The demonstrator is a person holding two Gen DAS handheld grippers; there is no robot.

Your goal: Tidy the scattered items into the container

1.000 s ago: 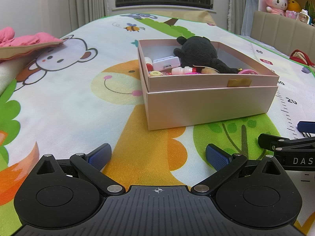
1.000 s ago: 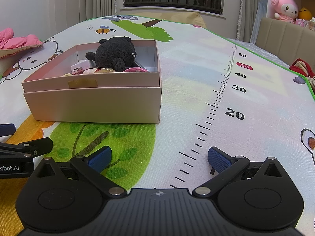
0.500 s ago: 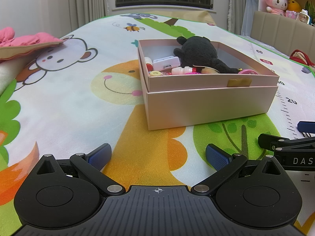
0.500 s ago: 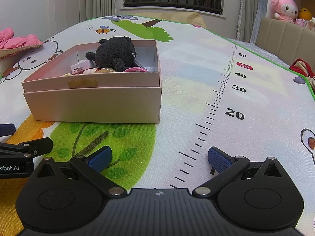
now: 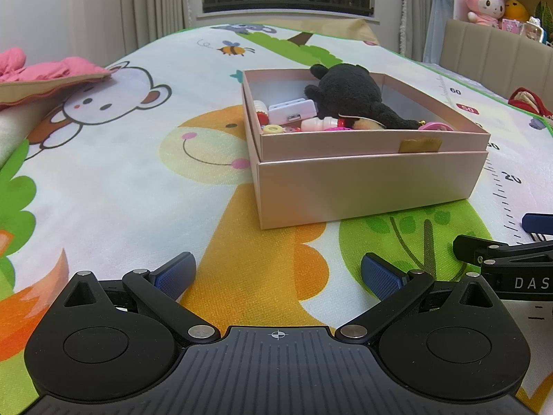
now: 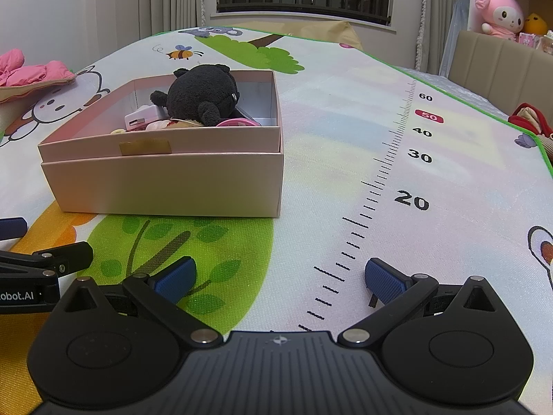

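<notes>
A pale pink box (image 5: 366, 186) (image 6: 166, 180) stands on the cartoon play mat. Inside lie a black plush toy (image 5: 349, 93) (image 6: 204, 97), a white case (image 5: 292, 112) (image 6: 141, 117), a small white bottle (image 5: 316, 125), a pink ring (image 6: 238, 123) and other small bits. My left gripper (image 5: 278, 273) is open and empty, low over the mat in front of the box. My right gripper (image 6: 280, 275) is open and empty, in front and to the right of the box. Each gripper shows at the edge of the other's view.
A pink garment on a beige cushion (image 5: 45, 76) (image 6: 31, 72) lies at the far left. A beige headboard with plush toys (image 5: 484, 0) (image 6: 497, 14) stands at the back right. A red item (image 5: 528, 100) (image 6: 532, 121) lies at the mat's right edge.
</notes>
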